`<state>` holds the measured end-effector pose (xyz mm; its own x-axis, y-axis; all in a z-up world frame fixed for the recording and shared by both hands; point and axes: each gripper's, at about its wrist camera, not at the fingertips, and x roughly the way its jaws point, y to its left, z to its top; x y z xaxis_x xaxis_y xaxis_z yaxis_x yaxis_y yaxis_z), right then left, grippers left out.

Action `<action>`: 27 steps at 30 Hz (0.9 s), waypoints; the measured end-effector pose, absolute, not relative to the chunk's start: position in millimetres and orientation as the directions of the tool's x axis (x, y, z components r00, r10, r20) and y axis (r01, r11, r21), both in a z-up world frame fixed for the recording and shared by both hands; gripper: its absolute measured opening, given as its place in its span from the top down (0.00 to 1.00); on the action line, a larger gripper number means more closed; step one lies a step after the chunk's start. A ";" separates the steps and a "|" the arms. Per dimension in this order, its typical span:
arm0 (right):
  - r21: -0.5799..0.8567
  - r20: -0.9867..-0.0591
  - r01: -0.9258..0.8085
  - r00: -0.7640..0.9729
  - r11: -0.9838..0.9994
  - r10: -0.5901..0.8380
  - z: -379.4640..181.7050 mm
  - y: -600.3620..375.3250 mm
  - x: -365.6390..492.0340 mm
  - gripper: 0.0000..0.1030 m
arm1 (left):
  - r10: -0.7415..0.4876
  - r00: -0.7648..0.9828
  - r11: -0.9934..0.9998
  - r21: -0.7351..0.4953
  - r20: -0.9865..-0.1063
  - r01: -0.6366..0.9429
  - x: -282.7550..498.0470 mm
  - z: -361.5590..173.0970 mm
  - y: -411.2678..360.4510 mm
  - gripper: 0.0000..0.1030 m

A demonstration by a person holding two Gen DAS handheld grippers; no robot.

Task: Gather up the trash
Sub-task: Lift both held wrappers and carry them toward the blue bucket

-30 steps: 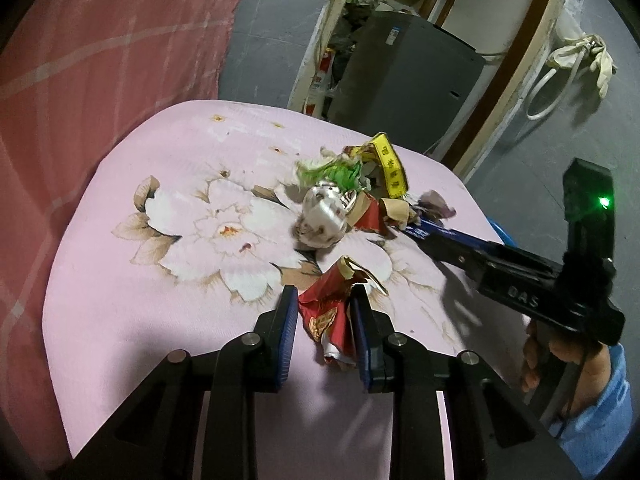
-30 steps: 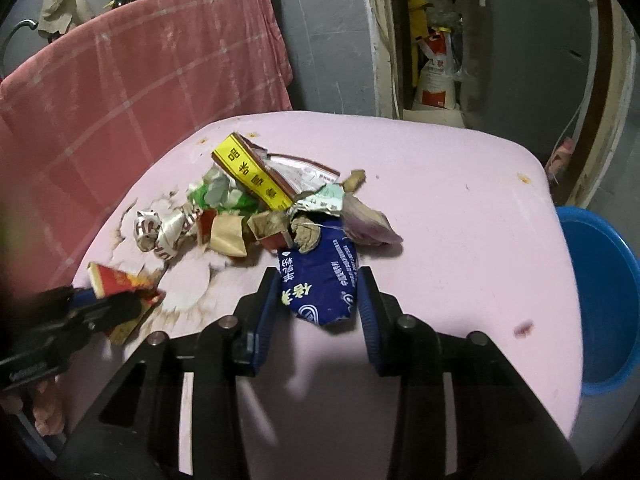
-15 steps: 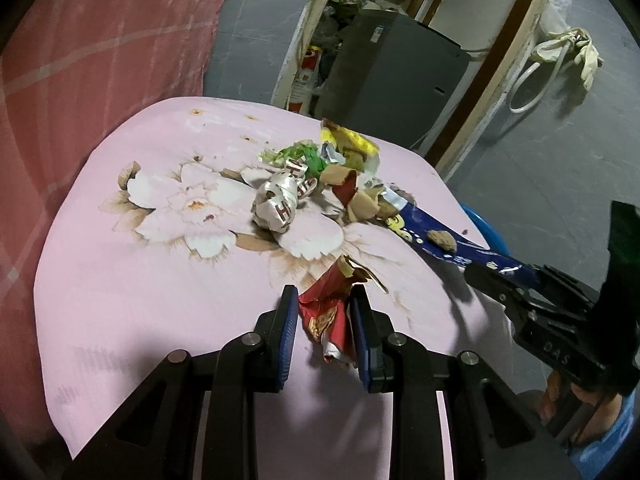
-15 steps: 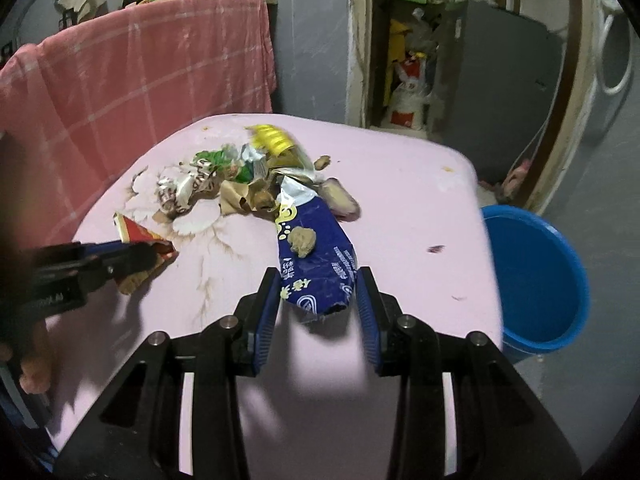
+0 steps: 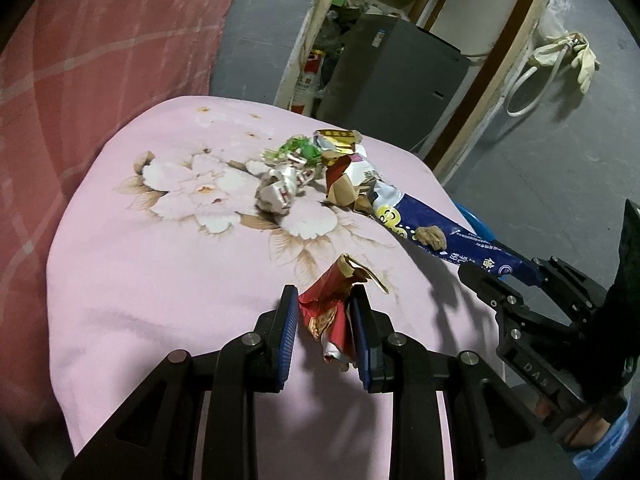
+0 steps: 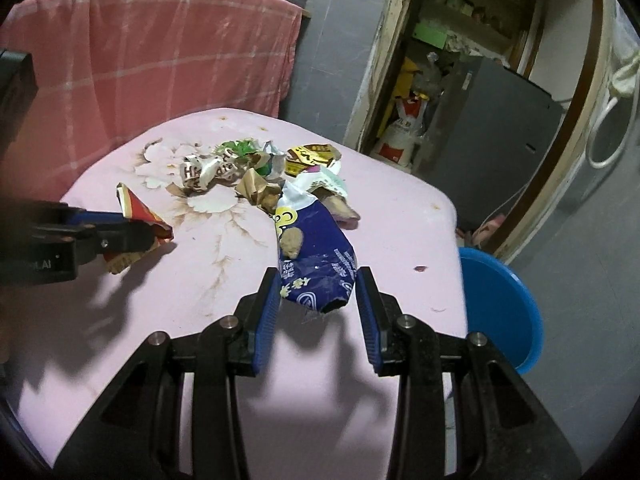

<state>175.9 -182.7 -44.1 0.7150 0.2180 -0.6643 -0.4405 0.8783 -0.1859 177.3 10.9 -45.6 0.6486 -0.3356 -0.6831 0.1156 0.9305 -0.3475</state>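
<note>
Two hand-held grippers work over a pink flowered cloth [image 5: 168,280] spread on a table, each closed on a piece of trash. The left gripper [image 5: 325,334] clamps a crumpled red wrapper [image 5: 330,312] between its blue pads, the foil bunched in the narrow gap and sticking out past the fingertips toward the middle of the cloth. From the right wrist view the same wrapper [image 6: 138,212] shows at the left edge of the table, pinched at the tip of the left gripper [image 6: 136,236]. The right gripper [image 6: 318,306] holds the near end of a long blue and white snack bag [image 6: 316,252]; both pads press its sides, and the bag stretches away from the fingers toward the heap. A small brown crumpled scrap [image 6: 291,242] rests on top of the bag. In the left wrist view the bag [image 5: 448,236] runs slantwise from the heap down to the right gripper [image 5: 516,276] at the table's right edge. The rest of the trash heap [image 6: 256,168] lies near the far side of the cloth, well apart from both sets of fingers: a white crumpled wrapper, green scraps, brown paper and a yellow packet. A blue basin [image 6: 500,312] stands on the floor just beside the table's right edge, to the right of the right gripper
</note>
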 end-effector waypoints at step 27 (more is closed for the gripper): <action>-0.071 -0.367 -0.291 0.897 0.954 0.247 18.9 -236.4 152.5 0.64 | -0.360 0.783 0.925 -0.306 -0.507 0.226 177.8 12.2 -22.0 0.78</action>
<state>152.5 -236.4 18.9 0.8971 0.2465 -0.3667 -0.2912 0.9540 -0.0710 177.8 -22.0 12.2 0.7830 -0.3598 -0.5074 0.2265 0.9246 -0.3063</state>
